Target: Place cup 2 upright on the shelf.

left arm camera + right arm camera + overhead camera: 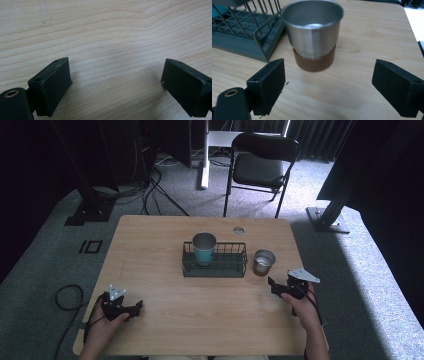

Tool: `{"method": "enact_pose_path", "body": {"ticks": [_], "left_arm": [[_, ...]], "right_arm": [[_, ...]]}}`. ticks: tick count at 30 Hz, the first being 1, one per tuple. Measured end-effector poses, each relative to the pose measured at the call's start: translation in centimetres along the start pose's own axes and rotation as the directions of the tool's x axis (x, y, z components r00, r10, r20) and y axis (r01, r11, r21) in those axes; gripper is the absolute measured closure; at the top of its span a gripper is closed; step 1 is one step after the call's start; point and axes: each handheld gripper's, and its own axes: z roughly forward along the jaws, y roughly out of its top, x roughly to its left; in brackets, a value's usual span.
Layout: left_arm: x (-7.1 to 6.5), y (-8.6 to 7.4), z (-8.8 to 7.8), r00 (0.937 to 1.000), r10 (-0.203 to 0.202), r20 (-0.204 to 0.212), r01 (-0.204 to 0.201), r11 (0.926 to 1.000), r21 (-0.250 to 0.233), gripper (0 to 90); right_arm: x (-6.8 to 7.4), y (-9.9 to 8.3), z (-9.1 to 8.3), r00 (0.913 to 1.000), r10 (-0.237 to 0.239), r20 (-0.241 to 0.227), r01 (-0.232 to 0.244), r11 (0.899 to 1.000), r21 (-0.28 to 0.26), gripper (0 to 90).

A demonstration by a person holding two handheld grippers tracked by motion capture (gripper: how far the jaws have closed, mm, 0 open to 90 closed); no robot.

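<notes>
We aim the right tongs (328,87), jaws spread apart and empty, at the steel cup (313,35) standing upright on the surface (200,305) just beside the wire rack (215,265), ready to straddle it. The left tongs (116,85), likewise apart, rest idle over bare wood.

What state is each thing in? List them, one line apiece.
Brown-based steel cup: upright on the table, empty, beside the rack, not held.
Teal-based steel cup: upright inside the rack, at its left end.
Wire rack: flat on the table, right part empty.
Left gripper: jaws open, over bare wood.
Right gripper: jaws open, facing the brown-based cup, apart from it.
Folding chair: unfolded, unoccupied.
</notes>
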Motion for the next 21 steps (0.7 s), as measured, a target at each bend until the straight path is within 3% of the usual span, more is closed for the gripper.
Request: {"method": "enact_pose_path", "body": {"ticks": [21], "left_arm": [[0.0, 0.0, 0.0, 1.0, 0.001, 0.0, -0.001, 1.0, 0.0, 9.5]], "right_arm": [[1.0, 3.1, 2.8, 0.9982, -0.054, -0.025, 0.054, 0.998, -0.03, 11.2]]}}
